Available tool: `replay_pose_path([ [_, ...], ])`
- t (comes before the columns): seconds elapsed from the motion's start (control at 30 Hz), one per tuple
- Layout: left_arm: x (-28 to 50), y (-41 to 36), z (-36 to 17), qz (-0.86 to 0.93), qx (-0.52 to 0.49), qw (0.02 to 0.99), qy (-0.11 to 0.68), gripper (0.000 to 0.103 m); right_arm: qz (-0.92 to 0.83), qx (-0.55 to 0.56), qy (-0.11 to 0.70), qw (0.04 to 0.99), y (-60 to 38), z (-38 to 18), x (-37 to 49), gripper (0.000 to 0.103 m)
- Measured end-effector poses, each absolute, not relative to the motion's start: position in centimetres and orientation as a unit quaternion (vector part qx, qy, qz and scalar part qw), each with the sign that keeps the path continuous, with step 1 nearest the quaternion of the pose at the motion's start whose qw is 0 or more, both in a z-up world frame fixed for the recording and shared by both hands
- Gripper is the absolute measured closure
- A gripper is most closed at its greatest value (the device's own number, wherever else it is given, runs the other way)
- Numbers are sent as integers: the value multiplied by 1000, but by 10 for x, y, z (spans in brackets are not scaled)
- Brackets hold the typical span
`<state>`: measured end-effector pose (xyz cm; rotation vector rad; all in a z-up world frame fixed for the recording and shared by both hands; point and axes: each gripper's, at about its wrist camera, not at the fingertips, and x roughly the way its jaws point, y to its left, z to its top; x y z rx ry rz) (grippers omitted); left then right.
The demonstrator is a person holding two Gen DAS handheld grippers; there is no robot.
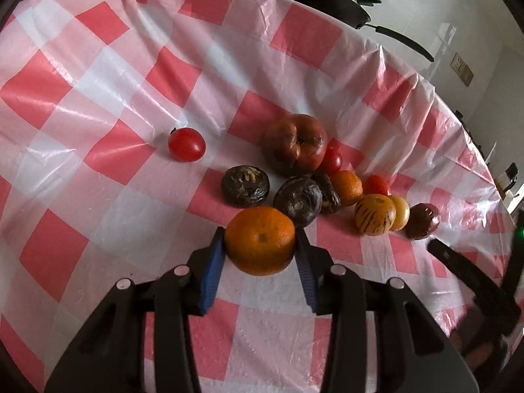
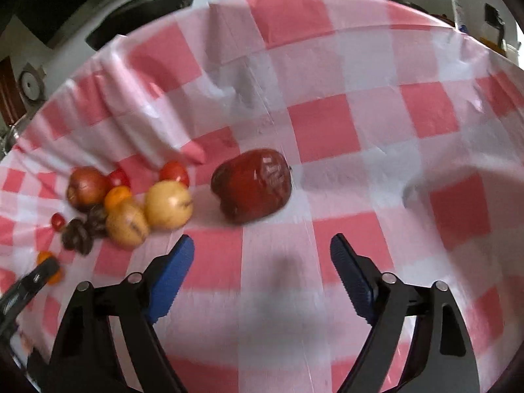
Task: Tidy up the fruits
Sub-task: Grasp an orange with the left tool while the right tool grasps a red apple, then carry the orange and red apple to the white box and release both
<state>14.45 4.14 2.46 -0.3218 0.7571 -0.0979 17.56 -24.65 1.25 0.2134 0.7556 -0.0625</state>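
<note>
Two oranges [image 1: 260, 240], three dark round fruits [image 1: 245, 186], three cherry tomatoes [image 1: 186, 144]

Soft daylight fills both my views, and white glare streaks the glossy checked tablecloth [image 1: 98, 75], strongest along its far edge. My left view is sharp. My right view is smeared with motion blur, a grey shadow lying between my fingers. Fisheye curvature bends every edge; the corners go black.

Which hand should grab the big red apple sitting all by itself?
Probably the right gripper. Its jaws are open and empty, and the red apple lies straight ahead of them. The left gripper is busy clamping an orange.
</note>
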Motion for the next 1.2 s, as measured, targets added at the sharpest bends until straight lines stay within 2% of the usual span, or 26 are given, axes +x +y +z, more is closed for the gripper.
replay_pose_path([
  [0.27, 145, 44, 23, -53, -166, 912, 371, 61, -44, 82, 396, 914, -241, 6, 221, 33],
  [0.37, 145, 44, 22, -54, -167, 912, 371, 61, -49, 87, 411, 906, -243, 1, 231, 42],
  [0.5, 145, 45, 21, -56, -169, 911, 372, 61, -48, 97, 405, 908, -247, 2, 225, 45],
  [0.7, 146, 45, 21, -55, -171, 911, 370, 61, -24, 170, 352, 920, -256, 10, 158, 46],
  [0.93, 144, 46, 22, -55, -174, 913, 365, 61, 39, 204, 324, 923, -232, 10, 74, 45],
  [1.2, 132, 50, 26, -41, -176, 920, 348, 61, 77, 179, 312, 930, -204, 14, 65, 46],
])
